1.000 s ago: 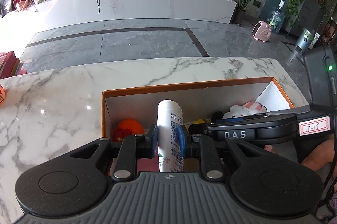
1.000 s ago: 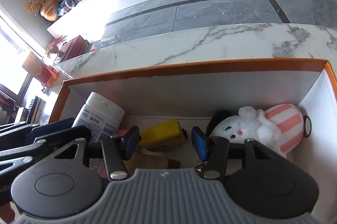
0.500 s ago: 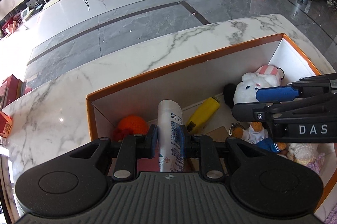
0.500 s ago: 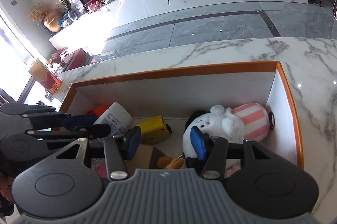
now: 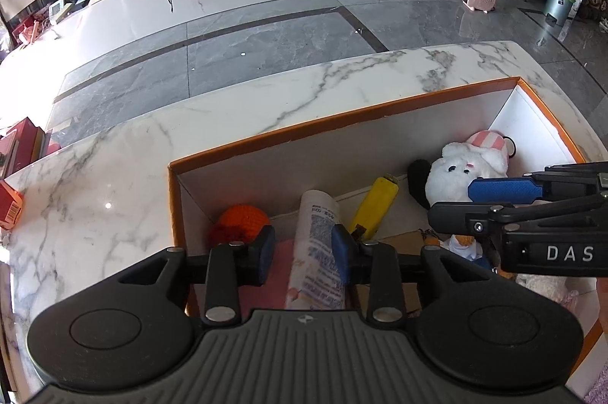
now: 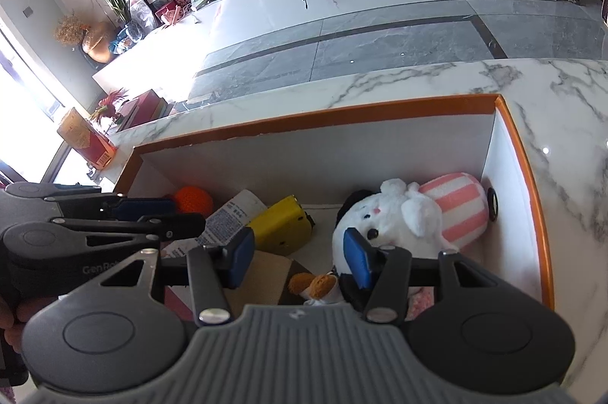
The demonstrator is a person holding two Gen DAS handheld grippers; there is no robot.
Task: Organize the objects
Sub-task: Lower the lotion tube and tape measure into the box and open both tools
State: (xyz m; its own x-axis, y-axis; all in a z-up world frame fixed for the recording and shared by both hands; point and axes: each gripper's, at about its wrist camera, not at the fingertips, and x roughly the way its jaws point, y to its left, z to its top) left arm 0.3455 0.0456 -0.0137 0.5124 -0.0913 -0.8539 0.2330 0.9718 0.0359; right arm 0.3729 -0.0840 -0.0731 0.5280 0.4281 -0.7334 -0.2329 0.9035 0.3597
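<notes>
A white marble-veined countertop (image 5: 114, 191) fills the foreground of a bright living room with grey floor tiles and a long white media console behind. On it stands an open orange-edged cardboard box with white inner walls (image 5: 342, 153), already holding most of the clutter.

The left gripper (image 5: 302, 246) hangs over the box's left end, and its jaws have just been opening: half a second ago both blue pads clamped the white cylindrical bottle with blue printed text (image 5: 317, 236), whereas now the left pad stands clear of it with a visible gap and the right pad is at most brushing its side. The bottle lies tilted inside the box, its top leaning toward the far wall, between the orange crocheted ball (image 5: 239, 221) and the yellow plastic lighter-shaped case (image 5: 376, 204). It looks released, so this item's placement is probably done.

The right gripper (image 6: 296, 254) hovers over the middle of the box with its fingers apart and nothing between them; below it sit a small brown-and-white plush figure (image 6: 315, 284) and a white plush rabbit with a pink-striped hat (image 6: 410, 217).

The left hand's likely next job is to lift straight out without dragging the bottle, which could roll against the ball.
</notes>
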